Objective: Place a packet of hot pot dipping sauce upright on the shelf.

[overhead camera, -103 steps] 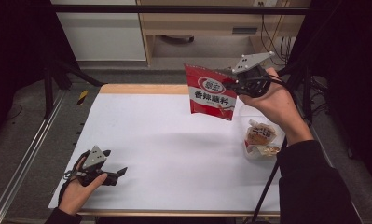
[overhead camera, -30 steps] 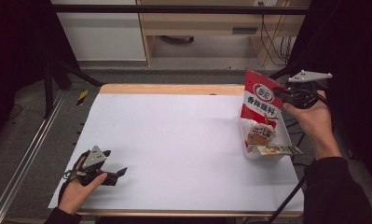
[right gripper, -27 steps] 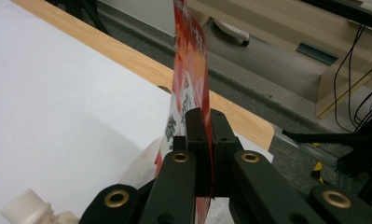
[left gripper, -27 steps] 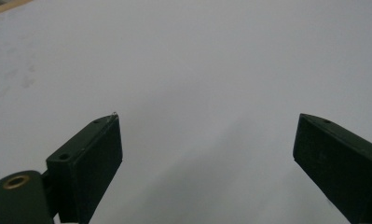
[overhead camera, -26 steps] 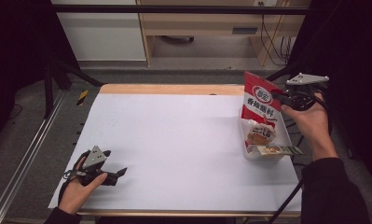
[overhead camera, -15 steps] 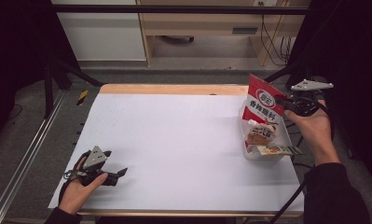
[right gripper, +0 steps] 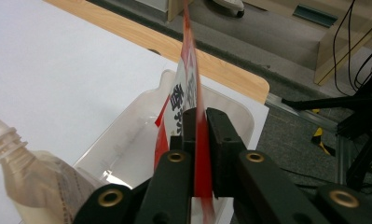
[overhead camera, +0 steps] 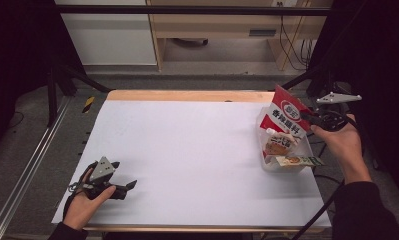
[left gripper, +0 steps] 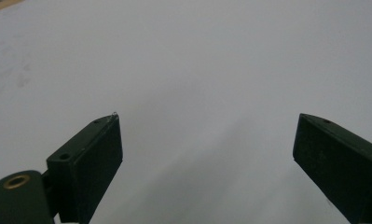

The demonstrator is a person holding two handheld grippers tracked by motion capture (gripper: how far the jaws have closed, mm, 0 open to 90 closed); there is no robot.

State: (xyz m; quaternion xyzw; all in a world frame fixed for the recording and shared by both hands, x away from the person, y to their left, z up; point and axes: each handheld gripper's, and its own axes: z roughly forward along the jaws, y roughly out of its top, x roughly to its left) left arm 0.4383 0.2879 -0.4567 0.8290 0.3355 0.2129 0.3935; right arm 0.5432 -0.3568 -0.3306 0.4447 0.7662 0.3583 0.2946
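My right hand-held gripper (overhead camera: 307, 119) pinches the red seasoning pouch (overhead camera: 286, 115) by its thin, floppy edge above the clear tub (overhead camera: 287, 167) at the counter's (overhead camera: 187, 150) right edge; the left hand-held gripper (left gripper: 207, 158) gapes wide.

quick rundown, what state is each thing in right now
left gripper: open, empty, low over the white table
right gripper: shut on the red pouch
red pouch: upright, held over the clear bin
clear bin: open-topped, holds a bottle and a flat packet
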